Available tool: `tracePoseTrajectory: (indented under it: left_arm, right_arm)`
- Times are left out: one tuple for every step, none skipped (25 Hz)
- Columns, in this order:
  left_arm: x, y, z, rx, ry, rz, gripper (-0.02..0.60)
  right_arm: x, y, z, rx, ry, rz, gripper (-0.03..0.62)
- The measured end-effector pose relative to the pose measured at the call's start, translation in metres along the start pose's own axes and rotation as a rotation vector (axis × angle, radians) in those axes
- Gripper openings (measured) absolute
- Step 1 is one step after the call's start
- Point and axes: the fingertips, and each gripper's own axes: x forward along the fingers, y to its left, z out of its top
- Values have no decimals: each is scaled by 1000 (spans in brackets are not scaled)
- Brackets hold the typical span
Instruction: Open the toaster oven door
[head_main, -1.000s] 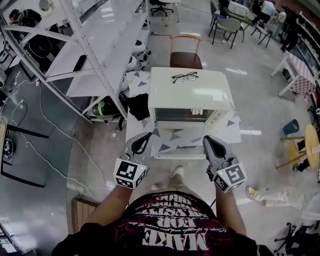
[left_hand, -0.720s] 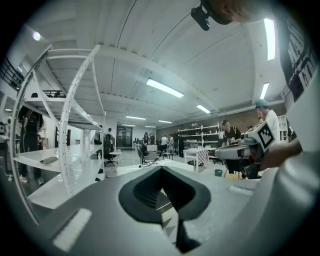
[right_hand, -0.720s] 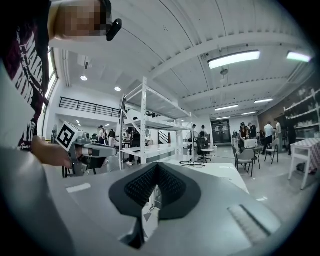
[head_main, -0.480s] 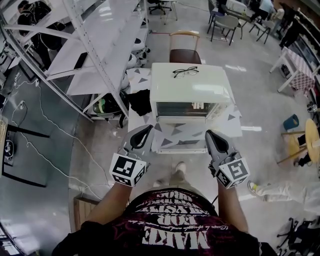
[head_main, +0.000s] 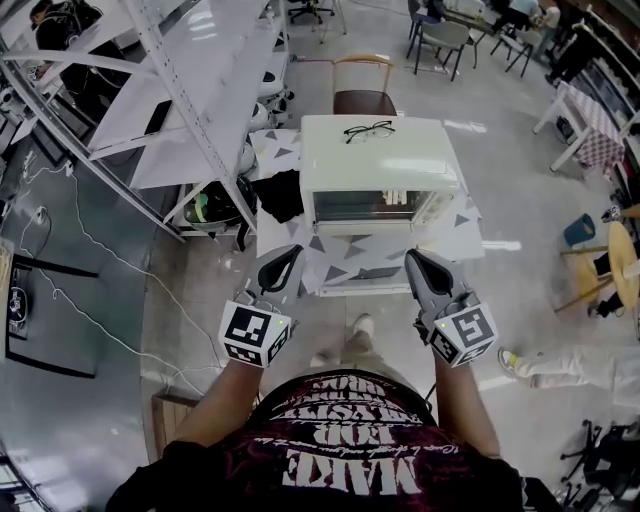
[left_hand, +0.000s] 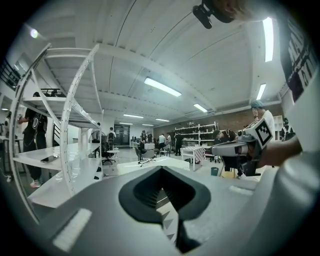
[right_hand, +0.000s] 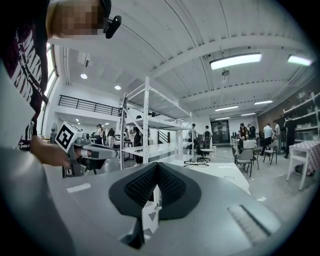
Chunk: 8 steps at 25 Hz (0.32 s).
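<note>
The white toaster oven (head_main: 378, 165) stands on a small table with a triangle-patterned cloth (head_main: 345, 262), its glass door (head_main: 372, 206) closed and facing me. A pair of glasses (head_main: 369, 130) lies on its top. My left gripper (head_main: 283, 262) hovers over the table's front left corner, and my right gripper (head_main: 420, 265) over the front right corner. Both are short of the oven, jaws shut with nothing between them. In the left gripper view the left gripper (left_hand: 161, 187) points at the oven top (left_hand: 145, 165). The right gripper (right_hand: 156, 192) does the same from the other side.
A white shelving rack (head_main: 190, 90) stands left of the table, with a dark bundle (head_main: 280, 195) beside the oven. A chair (head_main: 362, 95) sits behind it. Cables (head_main: 100, 260) run over the floor at left. My shoe (head_main: 358, 328) is just under the table's front edge.
Both grippers stay shut and have kept close to the table's front edge, drifting only slightly. The head view has shifted a little; the oven door has not moved.
</note>
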Motion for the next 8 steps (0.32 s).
tracePoseTrajectory:
  left_arm:
    - [-1, -1, -2, -2, 4, -5, 0]
    - [-2, -2, -4, -3, 8, -11, 0]
    - [-2, -3, -5, -3, 11, -17, 0]
    - [-2, -4, -6, -2, 13, -23, 0]
    - [-2, -6, -7, -2, 14, -29, 0]
    - [-2, -7, -7, -3, 15, -34, 0]
    - [-2, -8, -8, -4, 16, -40, 0]
    - [-3, -9, -8, -6, 16, -45, 0]
  right_arm:
    - [0, 2, -1, 1, 2, 0, 23]
    - [-1, 4, -2, 3, 3, -1, 23]
    - [-1, 6, -2, 4, 4, -3, 23]
    - [-1, 7, -2, 6, 4, -5, 23]
    - [-2, 8, -2, 8, 5, -9, 23]
    - [-2, 9, -3, 11, 7, -12, 23]
    - [-2, 10, -3, 15, 9, -14, 23]
    - [-1, 12, -4, 19, 10, -16, 23]
